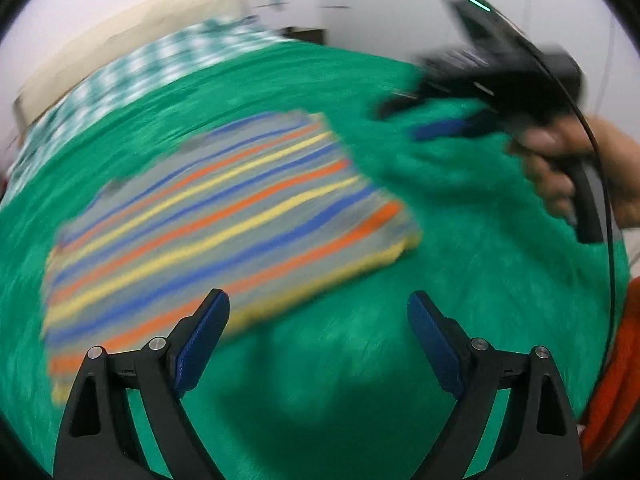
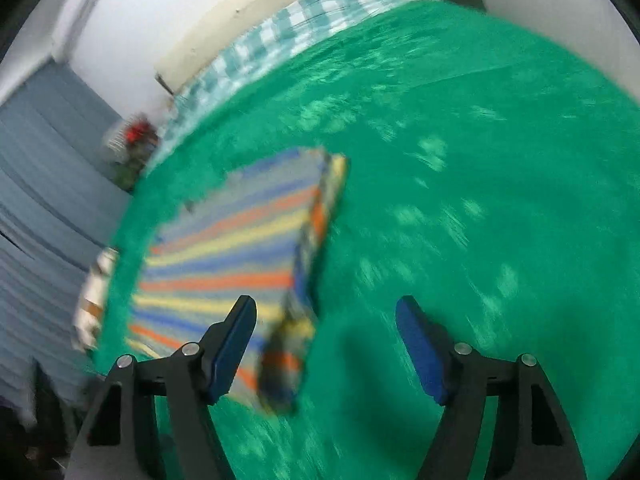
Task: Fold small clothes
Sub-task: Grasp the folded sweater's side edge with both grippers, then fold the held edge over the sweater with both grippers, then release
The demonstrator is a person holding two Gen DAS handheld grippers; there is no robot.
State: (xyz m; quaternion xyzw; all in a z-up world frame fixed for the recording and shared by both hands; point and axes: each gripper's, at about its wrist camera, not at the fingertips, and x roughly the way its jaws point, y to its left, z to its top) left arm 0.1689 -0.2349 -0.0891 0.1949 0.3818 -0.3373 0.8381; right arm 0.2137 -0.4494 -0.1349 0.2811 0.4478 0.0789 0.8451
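Note:
A folded striped garment [image 1: 224, 216], grey with orange, yellow and blue stripes, lies flat on the green fuzzy blanket [image 1: 460, 280]. My left gripper [image 1: 318, 312] is open and empty, just in front of the garment's near edge. The right gripper [image 1: 408, 120] shows in the left wrist view, held in a hand above the blanket to the garment's right. In the right wrist view the garment [image 2: 232, 256] lies ahead and left, and my right gripper [image 2: 326, 320] is open and empty above its near right corner. Both views are motion-blurred.
The green blanket [image 2: 480, 200] covers a bed; a teal checked sheet [image 2: 280, 40] and a beige headboard [image 2: 248, 4] lie at the far end. A striped cloth [image 2: 94, 300] hangs at the bed's left edge. Blue-grey curtains [image 2: 40, 200] at left.

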